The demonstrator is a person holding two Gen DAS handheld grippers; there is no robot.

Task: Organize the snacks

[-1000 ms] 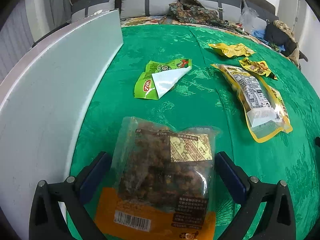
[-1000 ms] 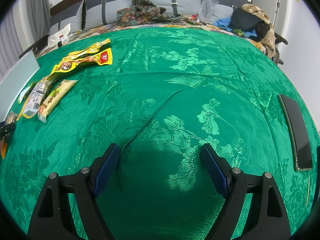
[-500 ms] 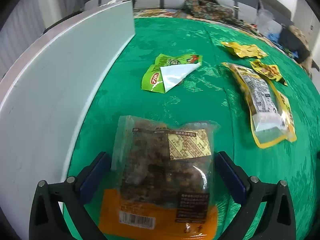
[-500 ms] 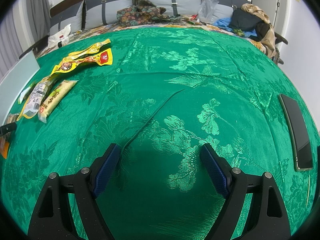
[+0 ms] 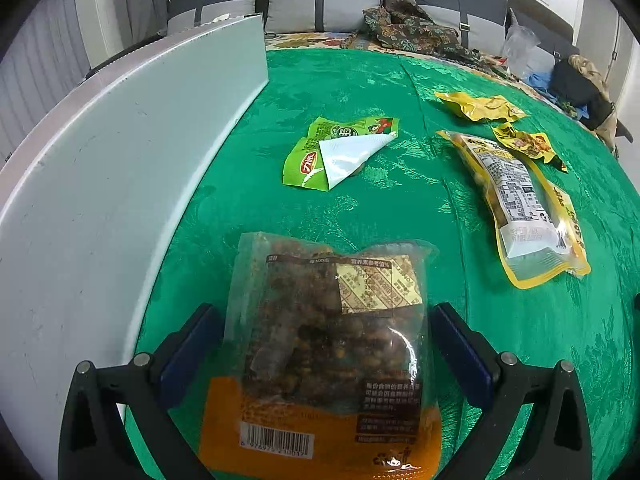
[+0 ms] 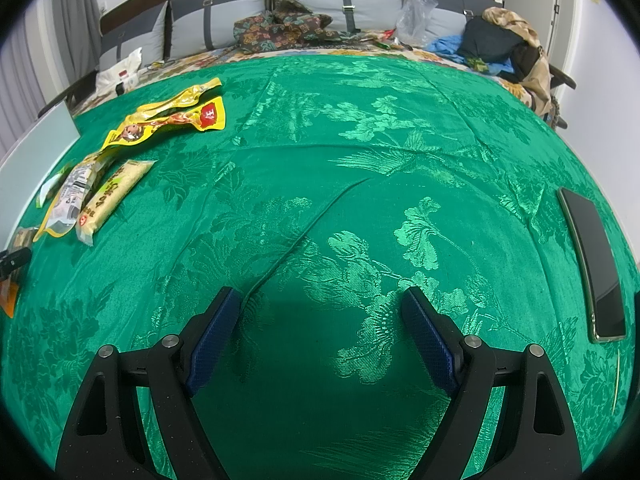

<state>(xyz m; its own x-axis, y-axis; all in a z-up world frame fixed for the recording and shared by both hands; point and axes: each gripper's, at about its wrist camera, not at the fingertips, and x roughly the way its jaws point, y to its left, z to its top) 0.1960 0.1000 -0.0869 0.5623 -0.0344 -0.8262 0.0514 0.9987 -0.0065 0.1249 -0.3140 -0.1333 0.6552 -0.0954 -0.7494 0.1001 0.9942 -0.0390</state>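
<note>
My left gripper is shut on a clear-and-orange bag of brown snacks, its blue pads pressing both side edges of the bag above the green cloth. Ahead lie a green packet with a folded white flap, a long yellow-edged bag and two small yellow packets. My right gripper is open and empty over bare green cloth. The yellow packets and long bags show at its far left.
A white board stands upright along the left of the green cloth. A dark phone lies at the right edge. Pillows, folded cloth and bags sit at the back.
My left gripper has tilted up and shifted slightly with the snack bag; the view now reaches further back. The right gripper has not moved.
</note>
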